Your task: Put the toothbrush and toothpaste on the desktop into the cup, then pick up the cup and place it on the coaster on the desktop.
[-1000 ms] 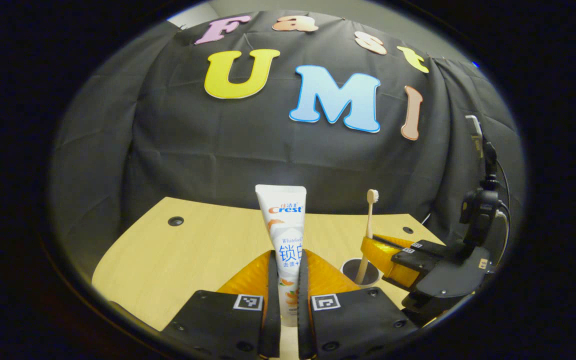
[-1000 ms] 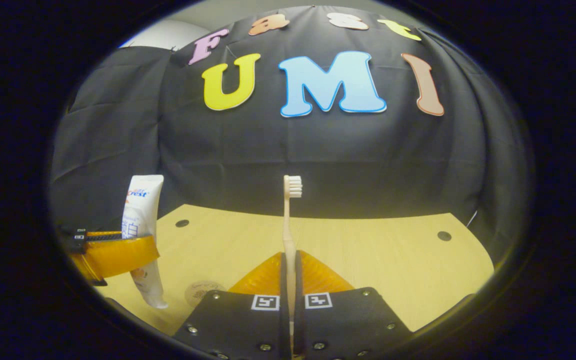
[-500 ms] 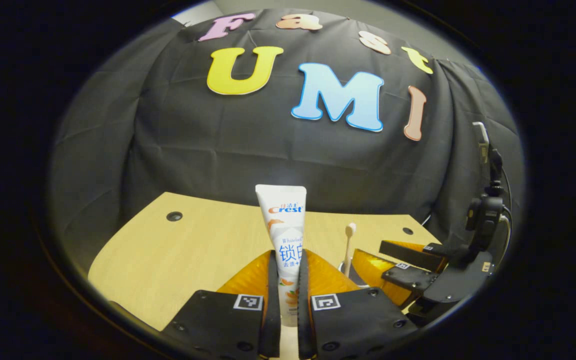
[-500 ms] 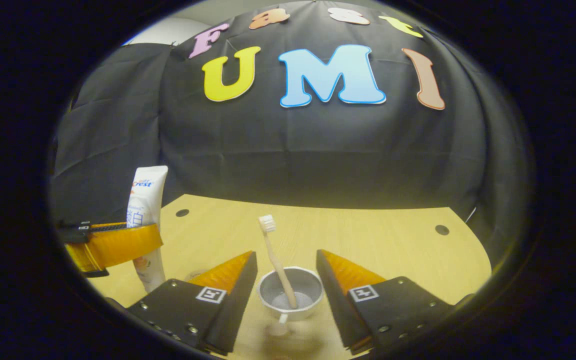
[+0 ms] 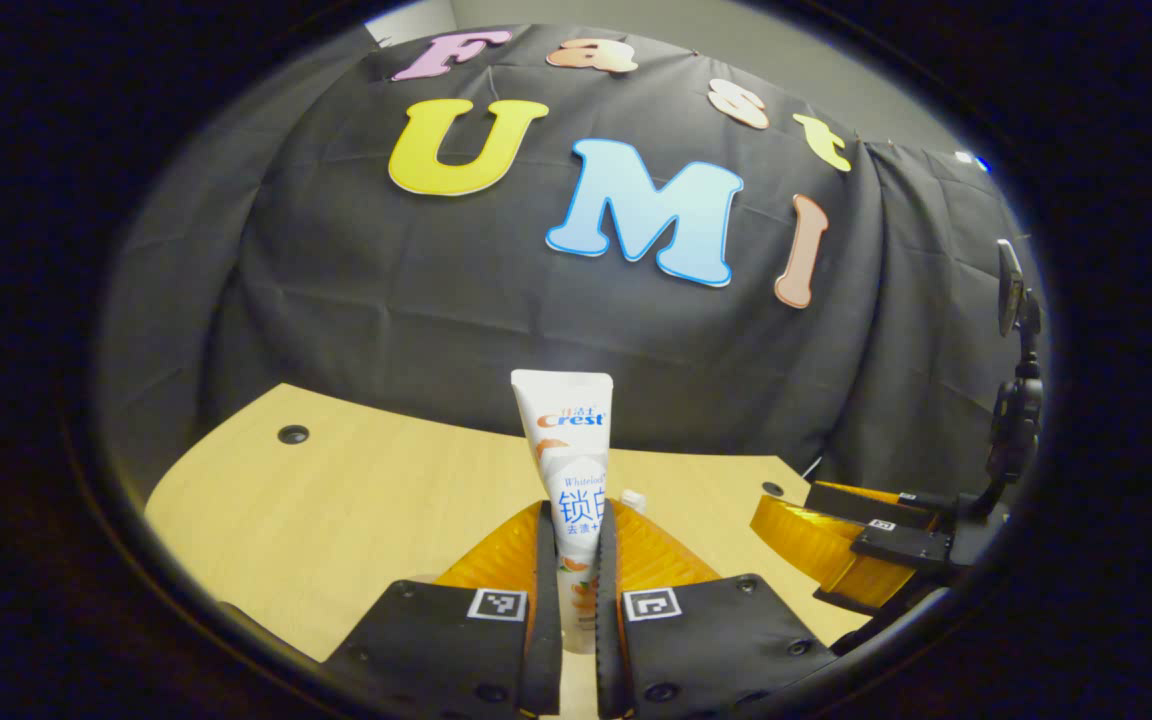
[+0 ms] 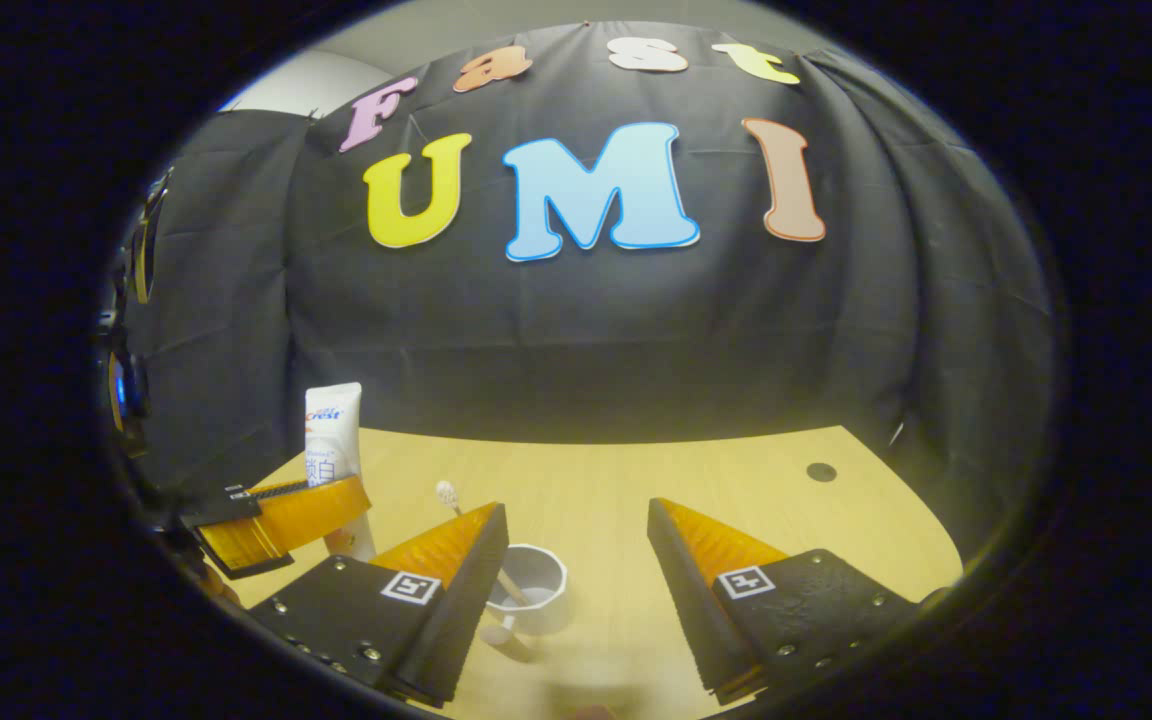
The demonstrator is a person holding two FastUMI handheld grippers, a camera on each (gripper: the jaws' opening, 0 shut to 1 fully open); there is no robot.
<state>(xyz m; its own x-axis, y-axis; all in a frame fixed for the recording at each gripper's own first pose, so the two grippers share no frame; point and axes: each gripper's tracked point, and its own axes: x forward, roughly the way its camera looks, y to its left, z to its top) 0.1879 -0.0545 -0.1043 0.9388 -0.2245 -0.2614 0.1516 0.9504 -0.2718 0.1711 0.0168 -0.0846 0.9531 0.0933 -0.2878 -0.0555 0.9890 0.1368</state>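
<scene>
- The left hand-held gripper (image 5: 572,560) is level and points at the booth wall, raised over the wooden desk (image 5: 356,500). Both of its fingers are clenched on the lower part of the toothpaste (image 5: 568,470), which stands upright between them with its flat crimped end at the top.
- The right hand-held gripper (image 6: 576,545) hangs over the desk (image 6: 736,480) with its fingers spread wide and nothing between them.
- In the right gripper view the white cup (image 6: 533,590) stands on the desk just beside that gripper's left finger, which hides part of it. Its handle appears to point toward the camera.
- The toothbrush (image 6: 448,494) leans in the cup, bristle head up and tilted to the left; most of its handle is hidden behind the finger.
- The right gripper view also takes in the left hand-held gripper (image 6: 281,510) at the left edge, with the toothpaste (image 6: 331,440) rising from it, to the left of the cup and higher than its rim.
- The left gripper view has the right hand-held gripper (image 5: 856,535) at its right edge, off to the side of the toothpaste.
- In that view a small pale tip (image 5: 633,499) peeks over the right finger just beside the tube; it may be the toothbrush head, though it is too small to be sure.
</scene>
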